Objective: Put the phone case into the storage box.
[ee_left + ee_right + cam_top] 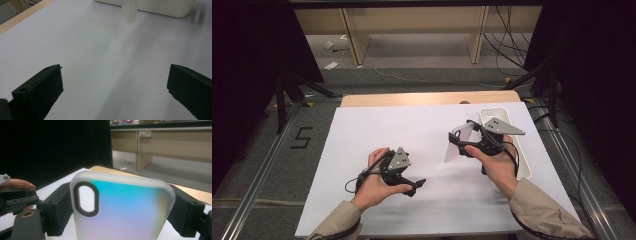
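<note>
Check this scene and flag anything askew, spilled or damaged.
Nothing stands out. The right gripper holds an intact iridescent phone case by its sides above the white mat. The left gripper hangs open over the mat, and the white tray sits at the mat's right edge.

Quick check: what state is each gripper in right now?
Left gripper: open, nothing between its jaws, over the white table sheet.
Right gripper: shut on the phone case, holding it by its sides.

On the counter (362, 150), the tray (524, 160) lies at three o'clock along the edge. The phone case (458, 142) stands between the right gripper (464, 137) jaws, just left of the tray; the left gripper (414, 185) sits at seven o'clock.
</note>
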Demonstrator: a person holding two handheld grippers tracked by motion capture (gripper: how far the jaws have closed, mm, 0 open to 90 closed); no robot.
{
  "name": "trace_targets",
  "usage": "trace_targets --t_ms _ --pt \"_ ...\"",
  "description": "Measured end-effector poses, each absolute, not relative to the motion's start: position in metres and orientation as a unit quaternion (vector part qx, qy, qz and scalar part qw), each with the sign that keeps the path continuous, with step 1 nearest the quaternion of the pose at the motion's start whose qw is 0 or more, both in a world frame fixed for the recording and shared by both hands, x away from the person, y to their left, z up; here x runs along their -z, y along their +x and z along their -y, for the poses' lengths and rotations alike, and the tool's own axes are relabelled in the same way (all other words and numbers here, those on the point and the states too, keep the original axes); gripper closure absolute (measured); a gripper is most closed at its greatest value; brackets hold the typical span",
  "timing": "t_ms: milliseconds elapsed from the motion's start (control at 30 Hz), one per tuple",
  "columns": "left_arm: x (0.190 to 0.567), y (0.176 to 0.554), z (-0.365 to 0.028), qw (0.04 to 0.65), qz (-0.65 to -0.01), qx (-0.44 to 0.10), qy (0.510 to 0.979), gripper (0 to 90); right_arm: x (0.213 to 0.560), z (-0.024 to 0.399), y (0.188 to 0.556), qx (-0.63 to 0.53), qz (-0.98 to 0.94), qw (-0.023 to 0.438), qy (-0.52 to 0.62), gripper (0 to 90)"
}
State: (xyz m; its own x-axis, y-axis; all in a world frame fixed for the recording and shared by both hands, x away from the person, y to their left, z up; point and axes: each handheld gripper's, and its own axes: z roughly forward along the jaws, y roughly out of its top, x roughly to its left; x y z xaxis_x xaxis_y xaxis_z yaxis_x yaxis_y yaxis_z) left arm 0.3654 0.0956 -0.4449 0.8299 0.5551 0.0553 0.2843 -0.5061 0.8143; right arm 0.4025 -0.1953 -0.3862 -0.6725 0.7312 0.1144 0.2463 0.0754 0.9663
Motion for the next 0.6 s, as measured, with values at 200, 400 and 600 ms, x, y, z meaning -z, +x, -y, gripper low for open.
trace_targets --t_ms 200,400,600 --pt "0.447 0.365 -0.101 0.431 -0.244 -0.155 0.855 0.7 0.386 0.196 0.403 -0.581 -0.707 0.206 0.345 18.1" --pt "0.447 0.363 -0.107 0.431 -0.247 -0.155 0.854 1.0 0.383 0.199 0.404 -0.583 -0.704 0.208 0.348 18.1" --pt "0.448 0.362 -0.111 0.430 -0.248 -0.155 0.854 1.0 0.379 0.204 0.406 -0.584 -0.699 0.215 0.352 18.1"
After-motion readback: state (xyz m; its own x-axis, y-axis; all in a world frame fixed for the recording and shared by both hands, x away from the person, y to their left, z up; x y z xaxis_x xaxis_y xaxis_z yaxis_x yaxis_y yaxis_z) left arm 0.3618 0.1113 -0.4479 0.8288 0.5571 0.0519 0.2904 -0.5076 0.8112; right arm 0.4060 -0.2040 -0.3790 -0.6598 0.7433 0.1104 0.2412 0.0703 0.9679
